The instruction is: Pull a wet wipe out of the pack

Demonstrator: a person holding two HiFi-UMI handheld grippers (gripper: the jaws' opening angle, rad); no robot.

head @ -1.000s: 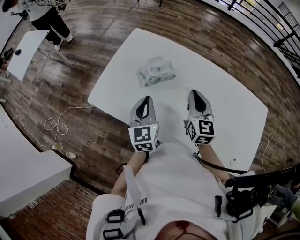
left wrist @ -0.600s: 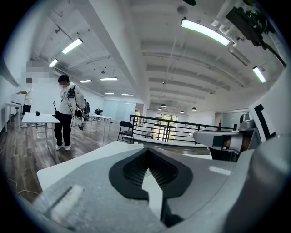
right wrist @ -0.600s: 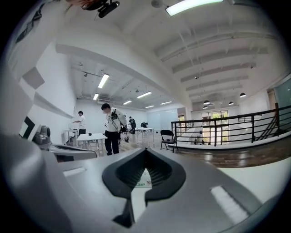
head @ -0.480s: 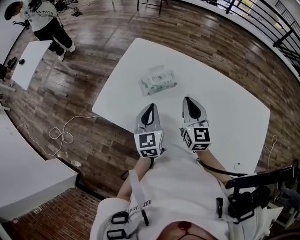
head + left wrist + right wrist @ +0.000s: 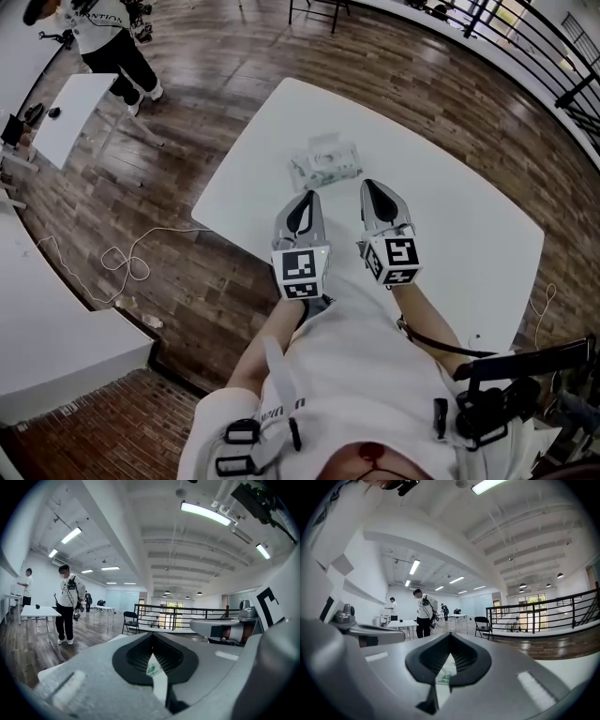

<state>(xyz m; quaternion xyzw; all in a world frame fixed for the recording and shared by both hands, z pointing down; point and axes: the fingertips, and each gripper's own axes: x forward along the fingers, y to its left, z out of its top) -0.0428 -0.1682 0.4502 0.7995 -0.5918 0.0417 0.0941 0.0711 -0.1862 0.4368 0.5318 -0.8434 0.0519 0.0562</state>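
The wet wipe pack (image 5: 326, 164) lies flat on the white table (image 5: 450, 225), toward its far left part, with its flap on top. My left gripper (image 5: 309, 194) hovers just short of the pack's near edge, jaws together and empty. My right gripper (image 5: 367, 184) is beside it, to the right of the pack, also shut and empty. In the left gripper view the pack (image 5: 153, 666) shows through the gap behind the closed tips. The right gripper view shows the same pack (image 5: 446, 674) through its own gap. Neither gripper touches it.
A person (image 5: 108, 37) stands by a small white table (image 5: 66, 112) at the far left. A cable (image 5: 122, 267) loops on the wooden floor left of my table. A railing (image 5: 553, 47) runs along the back right, and a folding chair (image 5: 130, 620) stands beyond the table.
Both grippers have moved forward over the table toward the pack, the right one a little further. Their jaws have stayed together and the pack has not moved.
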